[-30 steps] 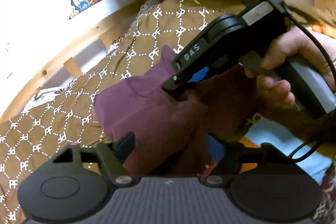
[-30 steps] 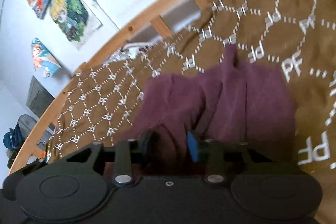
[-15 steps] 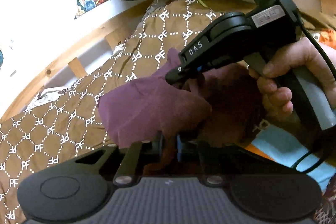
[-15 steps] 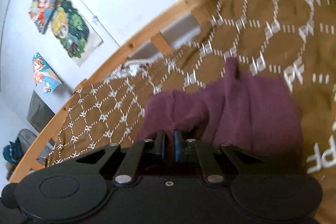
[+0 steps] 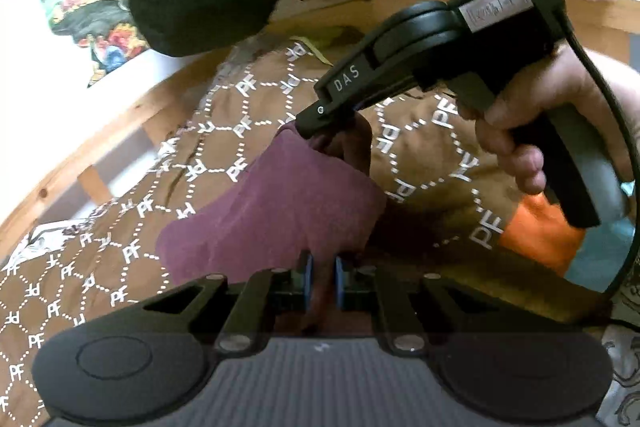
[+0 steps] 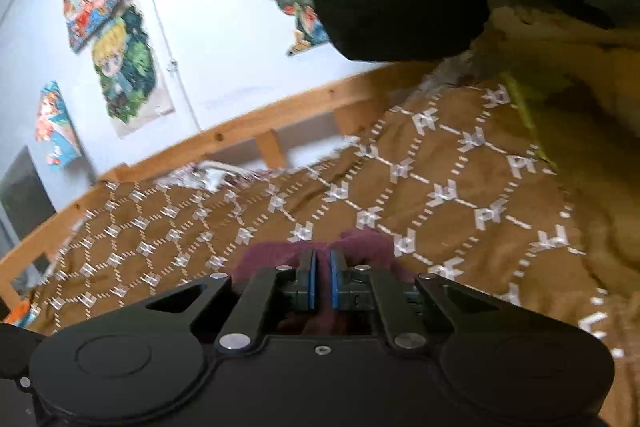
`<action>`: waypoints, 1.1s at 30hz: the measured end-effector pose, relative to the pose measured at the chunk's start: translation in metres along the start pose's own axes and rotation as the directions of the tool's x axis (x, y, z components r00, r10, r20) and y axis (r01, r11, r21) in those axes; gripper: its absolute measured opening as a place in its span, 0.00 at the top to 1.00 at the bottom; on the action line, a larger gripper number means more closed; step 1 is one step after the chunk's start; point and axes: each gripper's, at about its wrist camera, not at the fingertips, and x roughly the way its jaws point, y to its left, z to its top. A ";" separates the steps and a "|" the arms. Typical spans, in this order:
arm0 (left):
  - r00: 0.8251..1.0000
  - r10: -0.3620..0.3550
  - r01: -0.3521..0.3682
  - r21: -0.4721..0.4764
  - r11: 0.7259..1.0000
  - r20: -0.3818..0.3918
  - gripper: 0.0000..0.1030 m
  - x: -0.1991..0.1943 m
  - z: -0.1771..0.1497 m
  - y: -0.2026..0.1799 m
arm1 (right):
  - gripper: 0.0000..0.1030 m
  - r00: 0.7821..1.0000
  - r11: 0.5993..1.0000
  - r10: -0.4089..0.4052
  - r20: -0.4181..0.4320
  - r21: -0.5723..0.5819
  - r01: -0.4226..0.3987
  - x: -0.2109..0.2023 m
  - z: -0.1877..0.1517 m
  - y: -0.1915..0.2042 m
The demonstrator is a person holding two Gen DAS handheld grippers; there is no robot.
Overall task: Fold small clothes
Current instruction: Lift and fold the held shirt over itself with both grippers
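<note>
I have both tongs clamped on the maroon garment (image 5: 280, 203): left gripper (image 5: 321, 281) pinches its near edge, right gripper (image 6: 322, 281) another edge, lifted above the brown patterned bedspread (image 5: 420, 147). I judge the fold barely begun: no crease laid, cloth hangs bunched. Left wrist view alone shows the right gripper's nose biting the cloth and the hand (image 5: 532, 123) behind it; right wrist view shows the wall posters (image 6: 120, 67).
</note>
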 end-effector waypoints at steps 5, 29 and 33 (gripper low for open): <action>0.998 -0.038 0.037 -0.012 0.999 -0.054 0.88 0.010 -0.010 -0.004 | 0.98 0.993 0.997 -0.072 -0.097 0.000 0.073 0.000 -0.013 -0.015; 0.995 -0.073 0.062 -0.140 0.988 -0.075 0.82 0.015 -0.028 0.001 | 0.85 0.988 0.977 -0.038 -0.150 0.201 0.068 0.031 -0.042 -0.032; 0.996 -0.077 0.071 -0.144 0.987 -0.034 0.84 0.010 -0.028 0.000 | 0.96 0.992 0.988 -0.052 -0.114 0.138 0.068 0.028 -0.041 -0.028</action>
